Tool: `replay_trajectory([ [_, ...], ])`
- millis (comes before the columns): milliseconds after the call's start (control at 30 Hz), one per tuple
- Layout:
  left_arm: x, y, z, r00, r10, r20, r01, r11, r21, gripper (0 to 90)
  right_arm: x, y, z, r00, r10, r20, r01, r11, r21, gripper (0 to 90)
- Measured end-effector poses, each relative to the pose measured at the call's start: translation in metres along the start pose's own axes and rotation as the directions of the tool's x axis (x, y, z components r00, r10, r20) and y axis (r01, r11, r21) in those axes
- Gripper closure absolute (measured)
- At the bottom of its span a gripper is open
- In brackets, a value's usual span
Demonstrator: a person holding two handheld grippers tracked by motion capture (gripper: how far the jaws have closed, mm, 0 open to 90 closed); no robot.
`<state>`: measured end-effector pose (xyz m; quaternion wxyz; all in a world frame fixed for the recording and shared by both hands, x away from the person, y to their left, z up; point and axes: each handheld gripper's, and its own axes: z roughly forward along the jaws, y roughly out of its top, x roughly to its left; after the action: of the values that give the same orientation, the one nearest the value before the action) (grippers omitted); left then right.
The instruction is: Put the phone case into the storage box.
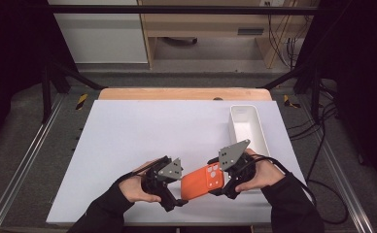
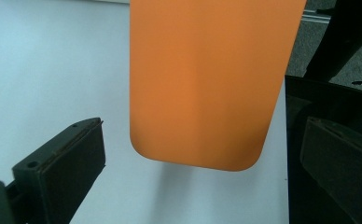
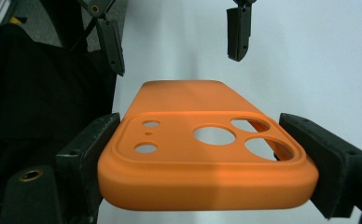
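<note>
An orange phone case [image 1: 202,183] hangs a little above the white table [image 1: 143,131], near its front edge, back side up. My right gripper [image 1: 219,177] is shut on its camera-hole end; in the right gripper view the pads [image 3: 93,144] press both long edges of the case [image 3: 207,186]. My left gripper [image 1: 178,187] faces it from the left and is open. In the left gripper view the case's plain rounded end [image 2: 207,70] lies ahead of the left gripper [image 2: 205,126], between the two wide-apart jaws and touching neither.
A long white tray [image 1: 247,128] stands at the right back of the table, just beyond the right hand. The wooden table edge [image 1: 181,93] runs along the far side. Dark frame rails and cables flank the table.
</note>
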<state>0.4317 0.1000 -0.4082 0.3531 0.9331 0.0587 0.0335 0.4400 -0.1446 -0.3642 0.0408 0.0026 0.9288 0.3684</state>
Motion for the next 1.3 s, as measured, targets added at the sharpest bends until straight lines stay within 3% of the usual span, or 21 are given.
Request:
replay_trajectory([
  [567, -0.001, 0.007, 0.004, 0.9998, 0.018, 0.003, -0.018, 0.9995, 0.026, 0.0, -0.004, 0.024, -0.002, 0.9997, -0.022, -0.014, 0.024, 0.993, 0.117, 16.2],
  [1300, 0.003, 0.016, 0.017, 0.9995, 0.032, -0.004, -0.032, 0.995, 0.095, 0.0, -0.004, 0.047, 0.006, 0.9981, -0.052, -0.031, 0.057, 0.979, 0.195, 16.1],
])
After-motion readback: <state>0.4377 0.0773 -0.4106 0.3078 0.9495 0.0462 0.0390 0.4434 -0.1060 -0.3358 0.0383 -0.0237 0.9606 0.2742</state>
